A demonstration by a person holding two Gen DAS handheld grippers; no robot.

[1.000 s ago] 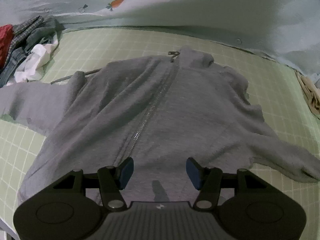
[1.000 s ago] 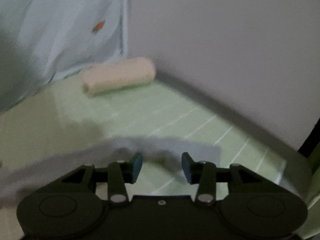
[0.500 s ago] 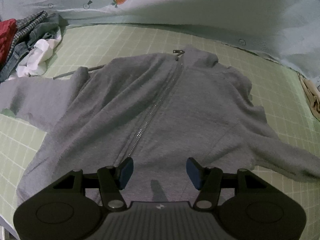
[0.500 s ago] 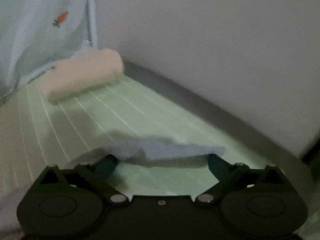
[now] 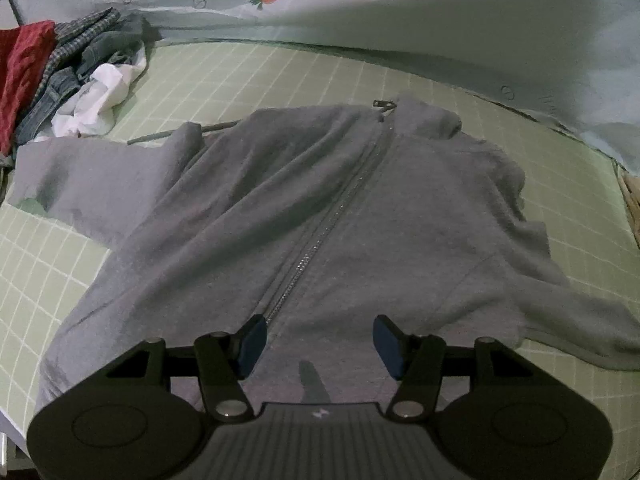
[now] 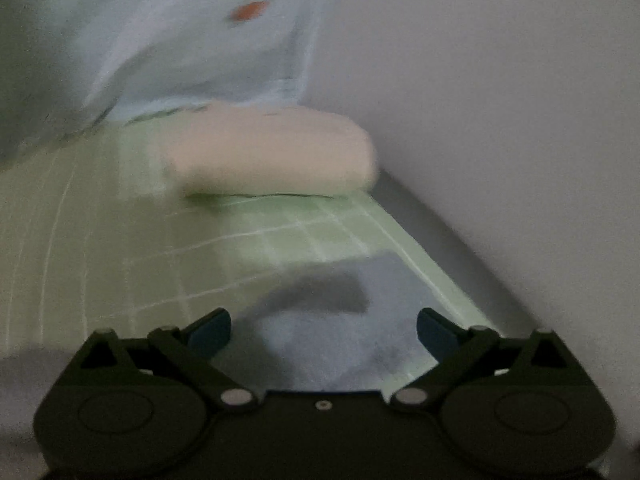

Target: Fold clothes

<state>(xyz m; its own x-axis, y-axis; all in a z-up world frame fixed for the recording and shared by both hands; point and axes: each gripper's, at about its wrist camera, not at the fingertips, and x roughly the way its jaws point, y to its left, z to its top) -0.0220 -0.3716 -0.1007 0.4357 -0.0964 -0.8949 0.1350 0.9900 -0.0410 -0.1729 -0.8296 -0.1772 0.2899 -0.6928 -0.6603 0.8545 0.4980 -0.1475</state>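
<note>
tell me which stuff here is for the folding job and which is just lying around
In the job: grey zip hoodie, its sleeve end by the open right tongs.
Lying about: clothes pile, rolled cream towel, carrot-print sheet.

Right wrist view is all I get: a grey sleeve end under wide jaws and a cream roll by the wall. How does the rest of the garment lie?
Observer: The grey zip hoodie lies front up on the green grid mat, zipper closed.
Operator: Where's the other gripper?
Observer: The left gripper hangs over the hem by the zipper's lower end, jaws apart, nothing between them.
Operator: Other sleeve folded yet?
Observer: No, the far sleeve lies spread out sideways towards a pile of clothes.
Operator: And mine?
Observer: The right gripper has just opened over the sleeve end; nothing is gripped.
</note>
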